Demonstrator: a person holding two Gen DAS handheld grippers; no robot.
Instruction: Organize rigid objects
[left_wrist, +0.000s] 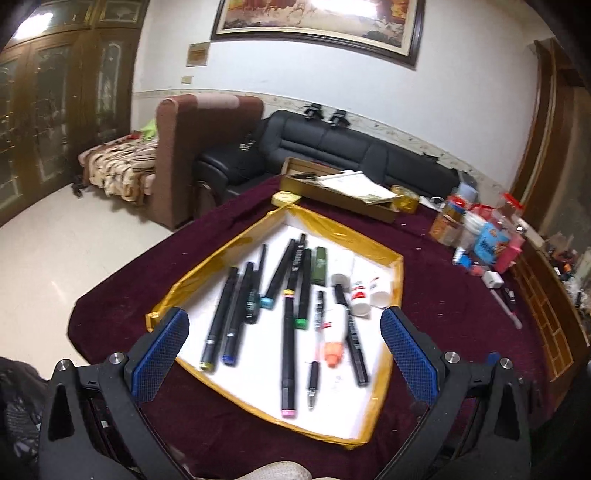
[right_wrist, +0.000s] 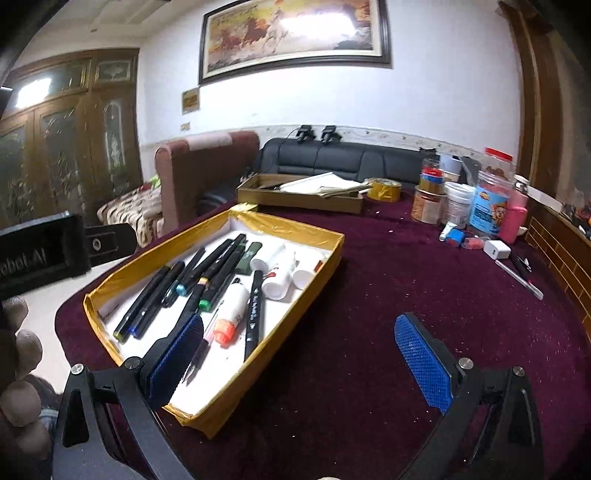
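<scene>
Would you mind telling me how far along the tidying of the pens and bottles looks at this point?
Mostly done, it seems: the markers, a glue bottle and small white bottles already lie inside the gold-edged tray. Nothing is in hand; the left gripper and right gripper are both open and empty. Possibly left: a pen and white charger still loose on the maroon cloth.

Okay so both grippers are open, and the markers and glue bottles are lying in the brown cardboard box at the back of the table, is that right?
Not quite. Both grippers, left and right, are open, but the markers and glue bottles lie in the near gold-edged tray, as the right wrist view shows.
</scene>
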